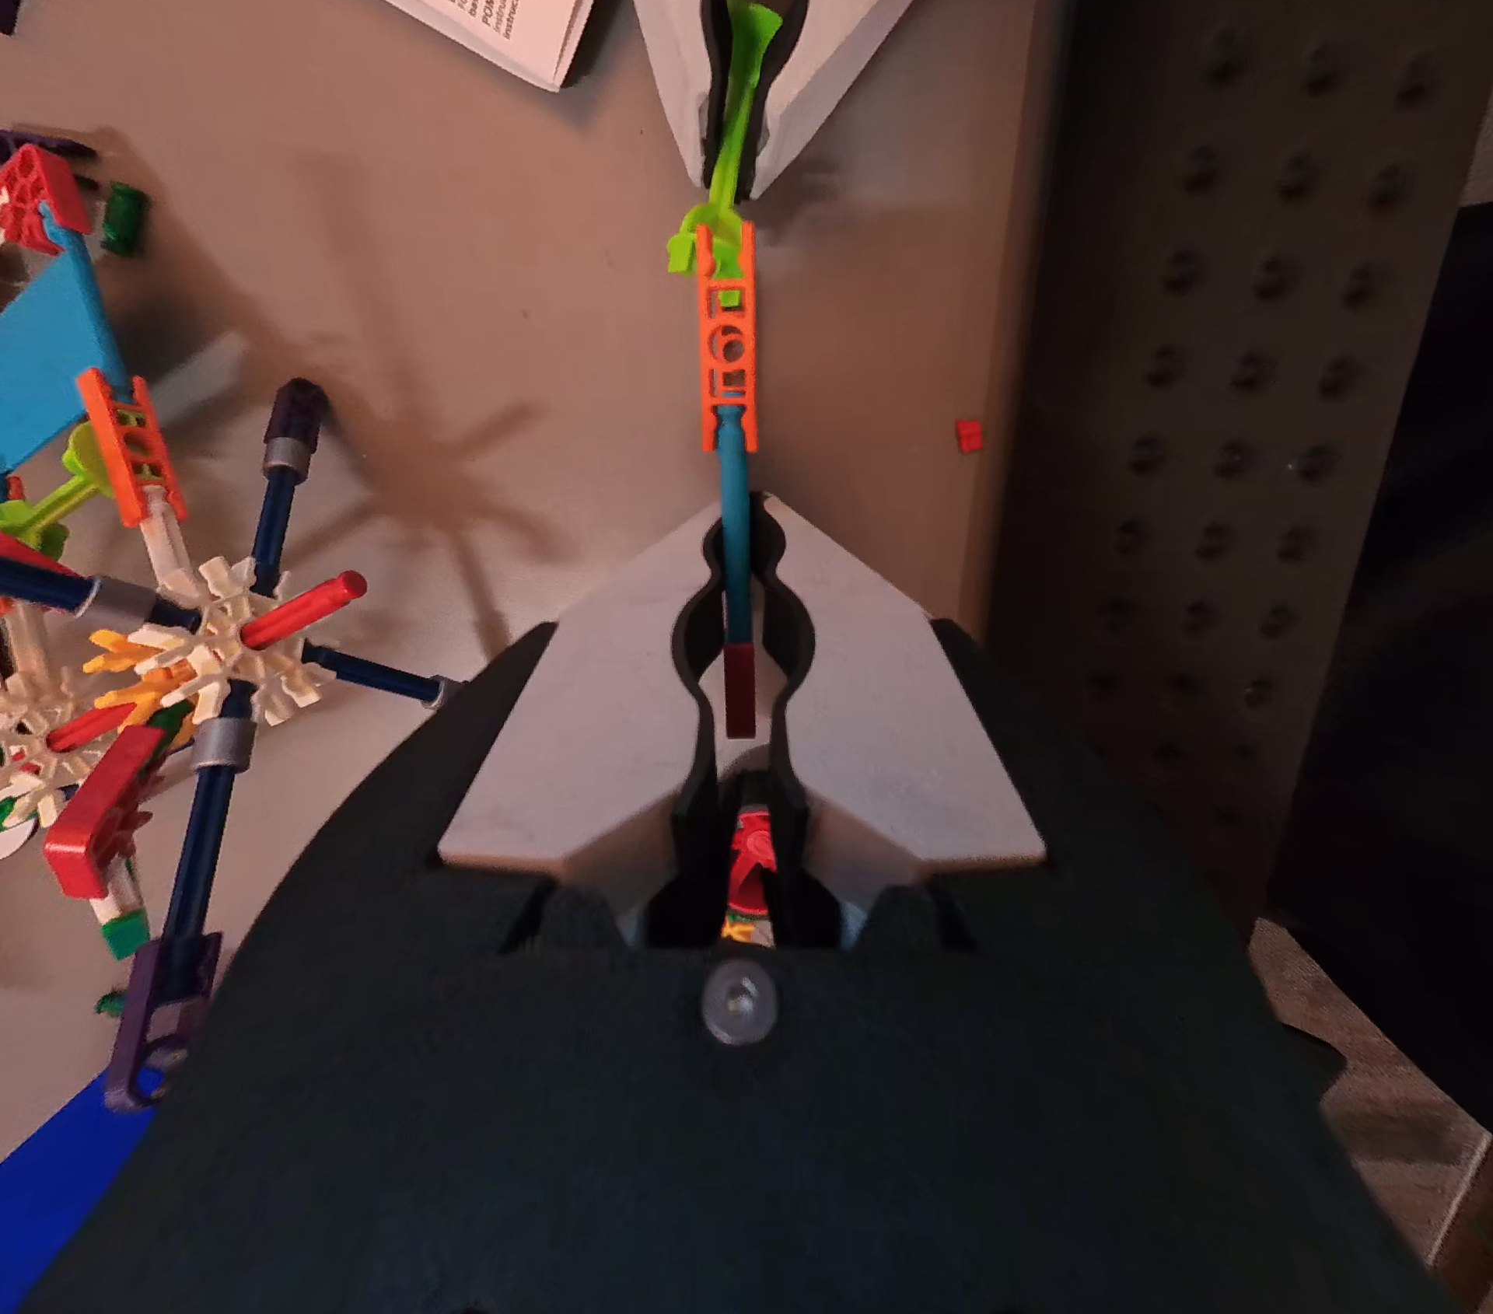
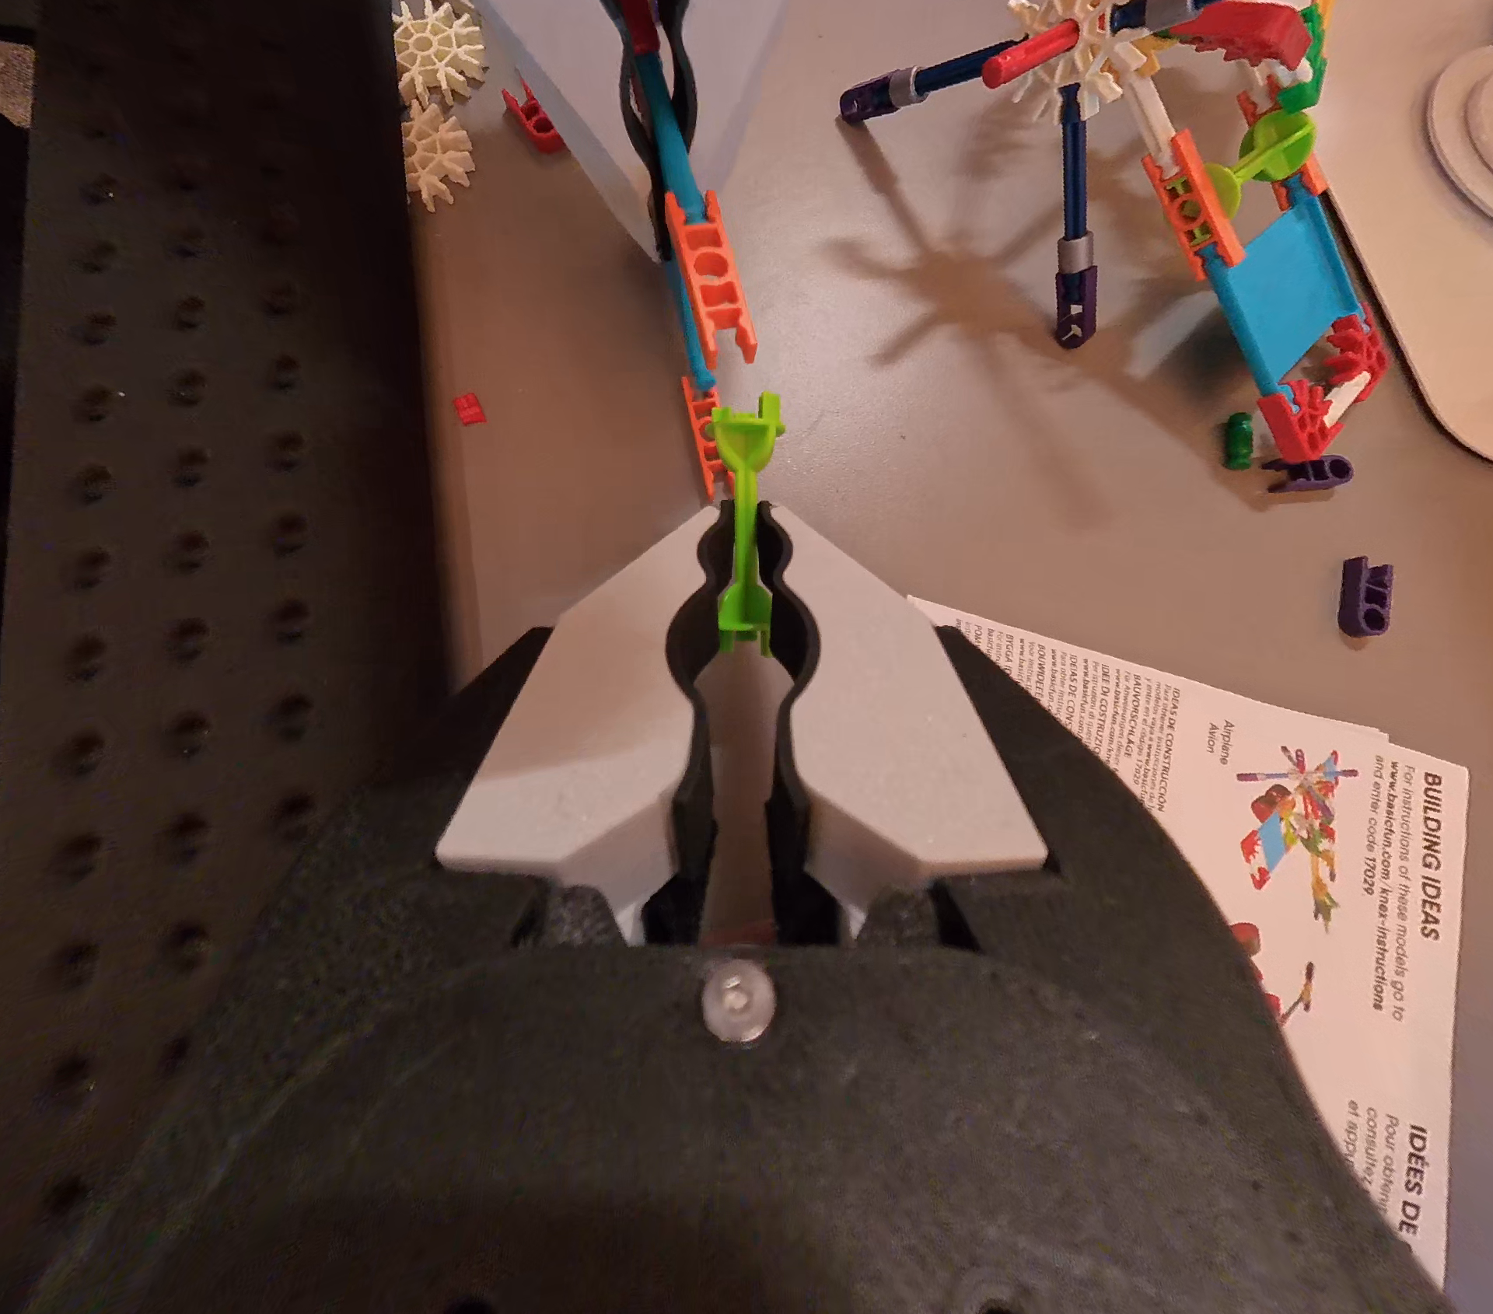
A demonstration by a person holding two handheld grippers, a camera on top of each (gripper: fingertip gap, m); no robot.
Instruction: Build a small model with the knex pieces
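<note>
Both grippers clenched, tip to tip over the grey table (image 1: 485, 273): left gripper (image 1: 739, 508) pinches a teal rod (image 1: 735, 548) with a dark red end cap (image 1: 739, 689) sitting back in the finger channel; right gripper (image 2: 743, 508) pinches a lime-green rod (image 2: 745, 548) along its shaft. Orange connector (image 1: 729, 346) clipped on the teal rod's far end, held between the two grippers; the green rod's flared head (image 2: 747, 427) meets the connector's open end, touching or just beside, seating not clear. Rods gripped lengthwise, apparently so the ends line up. In the right wrist view a second orange connector (image 2: 711, 277) rides the teal rod. To one side, well apart: a multicolour rod-and-snowflake model (image 1: 218, 645) with a blue panel (image 2: 1284, 298). Printed booklet (image 2: 1293, 871) near the right gripper. Loose cream snowflake pieces (image 2: 440, 43), a small red bit (image 1: 968, 435), a purple clip (image 2: 1365, 595). Dark perforated mat (image 1: 1252, 306) along the table edge
</note>
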